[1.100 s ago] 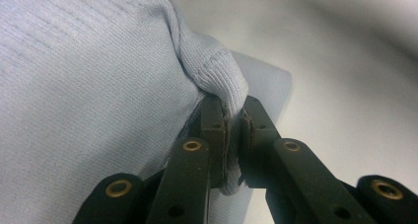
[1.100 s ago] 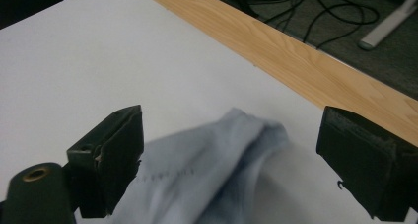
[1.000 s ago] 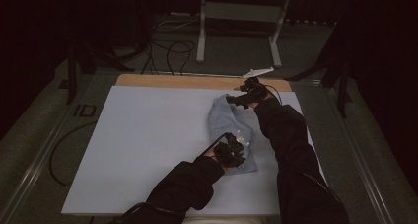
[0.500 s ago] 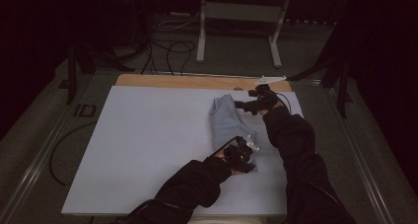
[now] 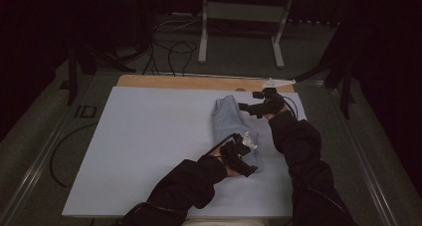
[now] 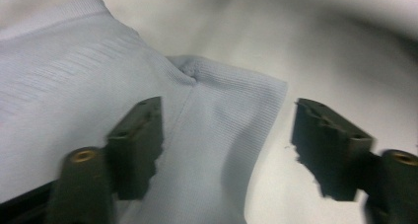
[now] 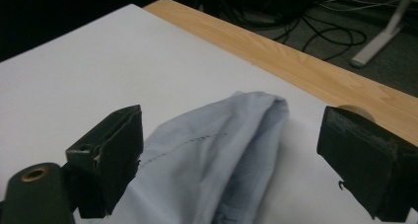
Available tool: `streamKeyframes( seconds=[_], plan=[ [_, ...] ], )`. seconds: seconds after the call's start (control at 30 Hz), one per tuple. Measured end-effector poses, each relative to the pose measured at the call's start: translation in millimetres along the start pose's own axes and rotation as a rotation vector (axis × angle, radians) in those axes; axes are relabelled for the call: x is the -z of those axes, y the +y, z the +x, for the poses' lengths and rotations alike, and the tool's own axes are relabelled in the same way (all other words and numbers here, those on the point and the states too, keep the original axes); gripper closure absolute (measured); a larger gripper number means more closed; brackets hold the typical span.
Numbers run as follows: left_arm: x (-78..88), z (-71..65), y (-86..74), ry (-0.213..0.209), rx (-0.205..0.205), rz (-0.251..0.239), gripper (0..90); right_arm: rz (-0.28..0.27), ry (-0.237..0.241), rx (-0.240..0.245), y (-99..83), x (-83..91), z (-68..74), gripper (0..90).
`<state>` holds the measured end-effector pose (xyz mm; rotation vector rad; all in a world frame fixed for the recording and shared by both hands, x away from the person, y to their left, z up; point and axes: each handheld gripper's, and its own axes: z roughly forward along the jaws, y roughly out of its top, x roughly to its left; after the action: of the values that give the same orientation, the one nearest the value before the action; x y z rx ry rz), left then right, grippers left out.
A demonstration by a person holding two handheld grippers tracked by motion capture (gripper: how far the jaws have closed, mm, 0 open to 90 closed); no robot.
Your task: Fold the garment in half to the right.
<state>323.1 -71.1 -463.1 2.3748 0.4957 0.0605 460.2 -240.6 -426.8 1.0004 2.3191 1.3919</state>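
The pale blue knitted garment point(image 5: 233, 124) lies folded into a narrow strip at three o'clock on the white bench point(image 5: 149, 146); both grippers' fingers gape (nothing clamped), so further folding probably remains.

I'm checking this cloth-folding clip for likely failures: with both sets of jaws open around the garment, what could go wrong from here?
1. The left gripper has one jaw over the light blue garment and one over bare table; closing may catch only the ribbed edge, which could slip out.
2. The right gripper straddles a bunched fold near the wooden edge; closing there may pinch several layers and drag the whole bundle.
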Motion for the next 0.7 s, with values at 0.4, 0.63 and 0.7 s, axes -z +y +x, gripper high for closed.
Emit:
streamKeyframes(
  seconds=[0.4,0.63,0.7],
  plan=[
    [38.2,5.8,-1.3,-0.056,-0.056,-0.075,0.3,-0.032,0.02,0.036,-7.0,18.8,21.0,10.2],
    [56.9,19.3,-11.5,-0.071,-0.105,-0.12,0.2,-0.044,0.041,0.056,-13.8,24.4,36.5,10.2],
    [62.7,23.2,-14.3,-0.062,-0.1,-0.118,0.2,-0.049,0.051,0.057,-16.0,26.8,42.8,10.2]
  ],
)
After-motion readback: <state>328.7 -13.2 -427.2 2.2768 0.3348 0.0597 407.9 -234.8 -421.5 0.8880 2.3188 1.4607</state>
